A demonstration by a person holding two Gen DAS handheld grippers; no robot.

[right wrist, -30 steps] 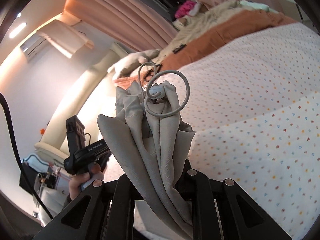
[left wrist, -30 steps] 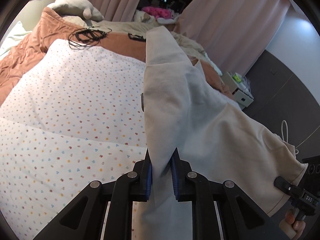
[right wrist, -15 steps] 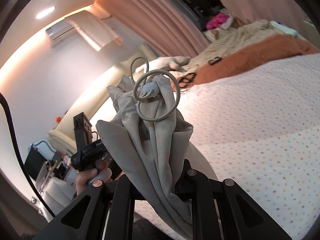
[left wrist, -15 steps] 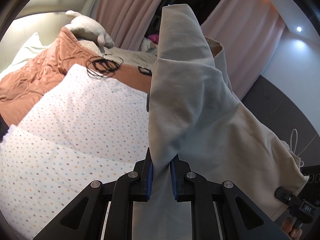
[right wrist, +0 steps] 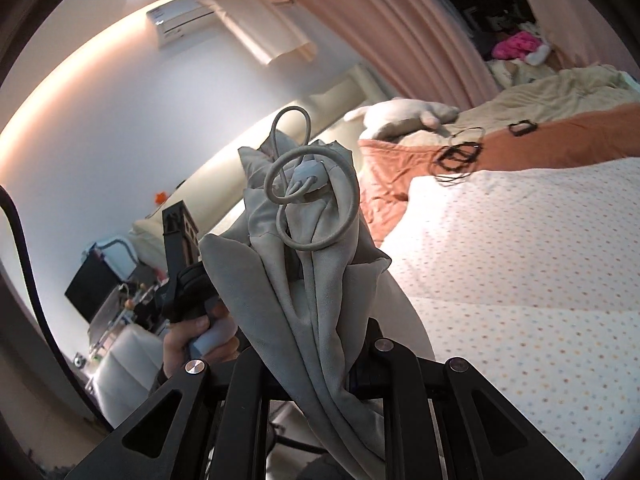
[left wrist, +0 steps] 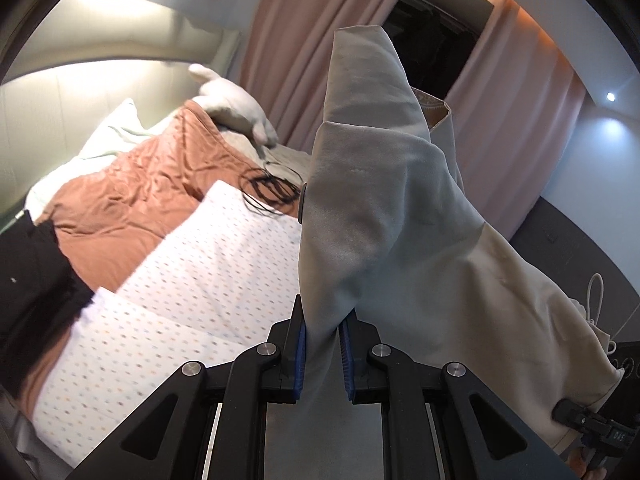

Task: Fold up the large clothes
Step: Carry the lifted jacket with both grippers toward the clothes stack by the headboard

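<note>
A large pale grey-beige garment (left wrist: 384,216) hangs in the air above the bed, stretched between both grippers. My left gripper (left wrist: 322,350) is shut on a fold of its cloth, the blue pads pressing both sides. In the right wrist view my right gripper (right wrist: 320,360) is shut on a bunched part of the same garment (right wrist: 308,280), where a looped drawstring (right wrist: 312,200) sticks up. The right gripper's fingertips are hidden by cloth. The other gripper (right wrist: 180,276) and the hand holding it show at left.
Below lies a bed with a white dotted duvet (left wrist: 192,288), a rust-coloured blanket (left wrist: 132,200), a coil of black cable (left wrist: 272,190) and a pale plush toy (left wrist: 232,108). Pink curtains (left wrist: 304,40) hang behind. A dark wall (left wrist: 580,248) stands at right.
Both grippers have risen with the garment, lifting it higher off the bed; more of the curtains, wall and headboard shows now. The grips look unchanged.
</note>
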